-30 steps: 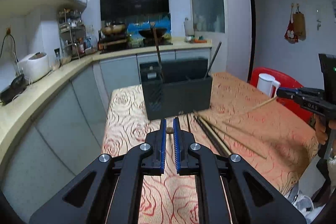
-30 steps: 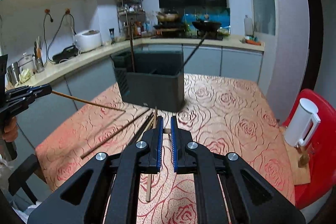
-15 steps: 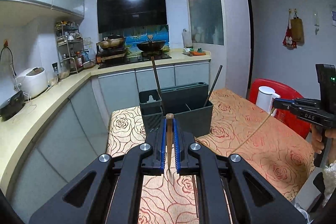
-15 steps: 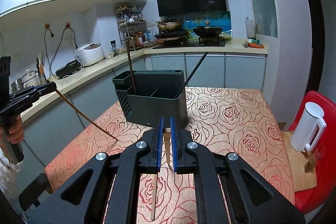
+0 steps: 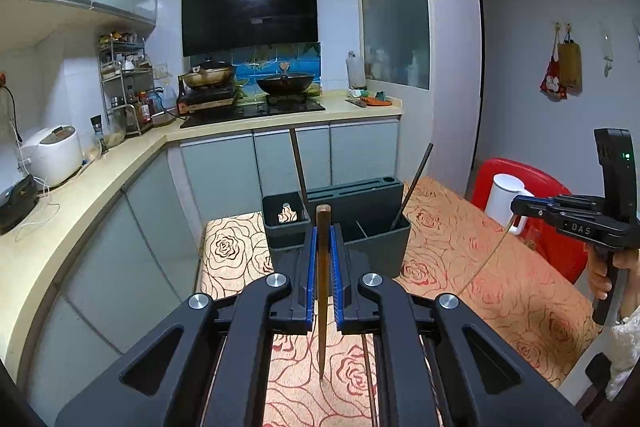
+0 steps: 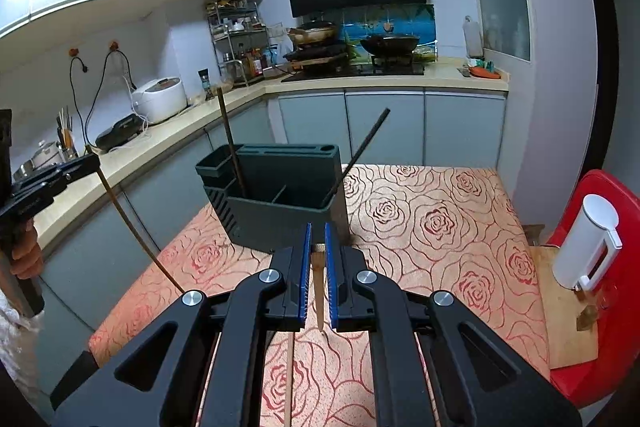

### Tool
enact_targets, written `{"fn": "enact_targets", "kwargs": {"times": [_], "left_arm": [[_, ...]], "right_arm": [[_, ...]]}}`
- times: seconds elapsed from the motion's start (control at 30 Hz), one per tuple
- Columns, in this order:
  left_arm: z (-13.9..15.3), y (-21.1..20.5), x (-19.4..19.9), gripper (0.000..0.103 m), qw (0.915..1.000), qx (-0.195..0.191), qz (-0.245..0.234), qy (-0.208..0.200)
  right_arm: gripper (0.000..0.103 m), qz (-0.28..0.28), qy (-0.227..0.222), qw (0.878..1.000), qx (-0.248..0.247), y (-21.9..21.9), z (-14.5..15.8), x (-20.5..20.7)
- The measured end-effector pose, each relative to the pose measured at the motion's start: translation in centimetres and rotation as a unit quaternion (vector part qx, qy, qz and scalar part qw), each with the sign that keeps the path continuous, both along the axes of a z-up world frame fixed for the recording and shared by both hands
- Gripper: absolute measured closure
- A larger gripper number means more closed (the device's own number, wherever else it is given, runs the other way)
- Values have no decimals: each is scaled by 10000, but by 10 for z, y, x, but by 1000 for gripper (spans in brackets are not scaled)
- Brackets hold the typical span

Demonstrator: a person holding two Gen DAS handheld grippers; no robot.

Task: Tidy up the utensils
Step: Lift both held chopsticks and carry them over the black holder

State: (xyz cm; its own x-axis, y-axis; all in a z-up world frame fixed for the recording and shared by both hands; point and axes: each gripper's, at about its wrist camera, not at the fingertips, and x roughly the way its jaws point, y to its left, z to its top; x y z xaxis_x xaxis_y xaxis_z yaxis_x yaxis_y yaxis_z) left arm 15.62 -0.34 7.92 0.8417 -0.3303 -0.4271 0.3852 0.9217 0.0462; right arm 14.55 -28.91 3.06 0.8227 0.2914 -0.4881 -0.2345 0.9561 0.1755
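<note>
A dark grey utensil holder (image 5: 360, 227) stands on the rose-patterned table (image 5: 480, 267); it also shows in the right wrist view (image 6: 280, 203). Two chopsticks stand in it, one brown (image 6: 230, 139) and one black (image 6: 360, 151). My left gripper (image 5: 323, 231) is shut on a brown chopstick (image 5: 322, 307), held lifted above the table with its tip hanging down. My right gripper (image 6: 316, 227) is shut on a pale wooden chopstick (image 6: 318, 291), also lifted. Each gripper shows in the other's view, at the right edge (image 5: 516, 205) and the left edge (image 6: 94, 159).
More chopsticks lie on the table below the grippers (image 5: 368, 379) (image 6: 289, 367). A white kettle (image 6: 588, 247) stands on a red chair (image 6: 600, 195) to the right of the table. Kitchen counters (image 5: 80, 195) run along the left and back.
Both grippers have risen from the table, each lifting a chopstick off the cloth. The chopsticks now hang tip-down instead of lying flat, and the holder looks farther away.
</note>
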Motion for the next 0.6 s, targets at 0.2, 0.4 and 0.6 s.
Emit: {"fn": "enact_targets", "kwargs": {"times": [0.2, 0.4, 0.6], "left_arm": [[20, -4, 8, 97, 10000, 0, -38, -64], [53, -15, 19, 97, 9997, -46, -136, -179], [85, -27, 40, 97, 9994, -125, -87, -323]], "right_arm": [[95, 9, -88, 10000, 36, -1, 24, 7], [95, -12, -244, 9997, -29, 1, 54, 19], [95, -88, -399, 9991, -76, 4, 82, 37]]}}
